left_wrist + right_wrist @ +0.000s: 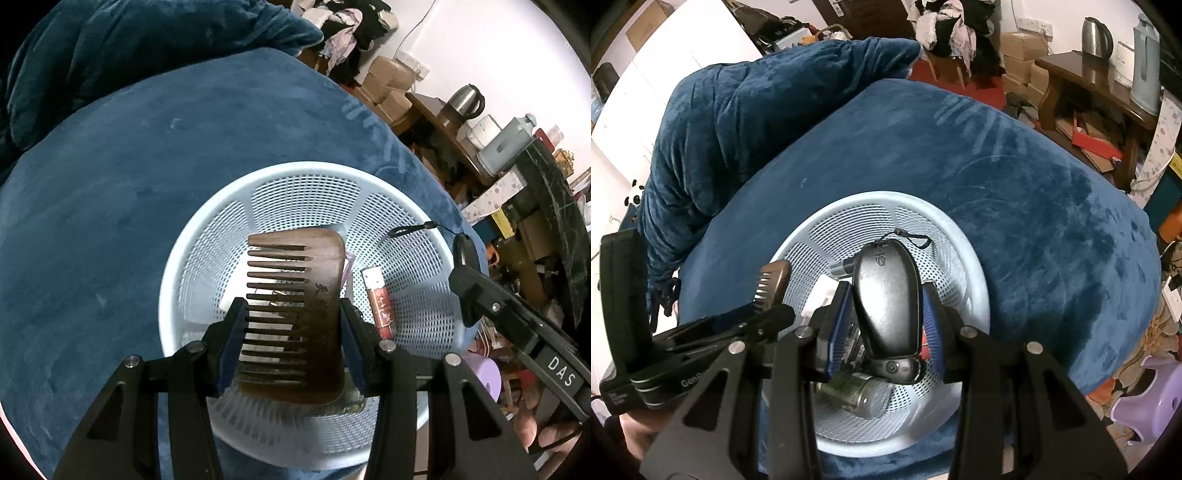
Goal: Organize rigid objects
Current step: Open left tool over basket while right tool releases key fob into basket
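Observation:
My left gripper (pixel 291 314) is shut on a dark wooden comb (pixel 295 310) and holds it over the pale blue mesh basket (pixel 207 236). My right gripper (pixel 886 299) is shut on a silver-grey oval device with a black wrist strap (pixel 886 299), also over the basket (pixel 967 258). A red tube (pixel 380 302) lies in the basket. Under the device I see a metal can (pixel 857 395) and a white item (pixel 820 295). The right gripper shows at the right of the left wrist view (pixel 465 280); the left gripper with the comb (pixel 772 284) shows in the right wrist view.
The basket sits on a bed with a blue plush cover (pixel 110 221). A bunched blue blanket (pixel 720 129) lies at the back left. A wooden table with a kettle (pixel 1097 35) and cardboard boxes (pixel 1023 55) stand beyond the bed. A purple stool (pixel 1156 402) stands at the lower right.

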Demonstrator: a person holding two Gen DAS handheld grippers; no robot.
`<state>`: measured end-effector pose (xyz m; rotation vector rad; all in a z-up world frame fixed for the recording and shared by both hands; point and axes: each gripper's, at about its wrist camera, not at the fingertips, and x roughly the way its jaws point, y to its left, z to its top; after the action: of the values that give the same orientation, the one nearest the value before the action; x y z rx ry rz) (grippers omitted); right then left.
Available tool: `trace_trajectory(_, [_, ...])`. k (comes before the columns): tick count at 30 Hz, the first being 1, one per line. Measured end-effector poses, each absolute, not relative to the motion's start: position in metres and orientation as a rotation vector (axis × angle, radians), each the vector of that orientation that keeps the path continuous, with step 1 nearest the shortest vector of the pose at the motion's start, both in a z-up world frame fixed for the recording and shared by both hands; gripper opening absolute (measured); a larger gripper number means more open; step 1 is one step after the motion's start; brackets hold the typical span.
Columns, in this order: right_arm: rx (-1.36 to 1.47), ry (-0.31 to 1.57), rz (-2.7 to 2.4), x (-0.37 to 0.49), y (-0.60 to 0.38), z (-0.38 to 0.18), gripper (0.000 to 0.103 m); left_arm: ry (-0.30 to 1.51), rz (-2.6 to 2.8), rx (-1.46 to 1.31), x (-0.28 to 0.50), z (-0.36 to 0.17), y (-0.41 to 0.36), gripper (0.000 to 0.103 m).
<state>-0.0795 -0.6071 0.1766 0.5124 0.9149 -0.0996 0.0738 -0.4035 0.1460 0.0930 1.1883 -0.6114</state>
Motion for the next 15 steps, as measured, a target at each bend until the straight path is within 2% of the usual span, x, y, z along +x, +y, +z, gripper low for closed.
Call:
trace_trajectory(13, [0.542,0.922,-0.081,-0.070,-0.619,0.168,0.040,1.192,-0.634,0.089,0.090,0.136,-0.425,0.051])
trace_trajectory(14, [0.544,0.922,-0.075,-0.070,-0.619,0.169,0.041,1.194,-0.631,0.093,0.090,0.137,-0.425,0.060])
trace_trajectory(15, [0.538,0.925,-0.081,-0.070,-0.620,0.168,0.046,1.194,-0.617,0.099,0.091,0.137,-0.424,0.075])
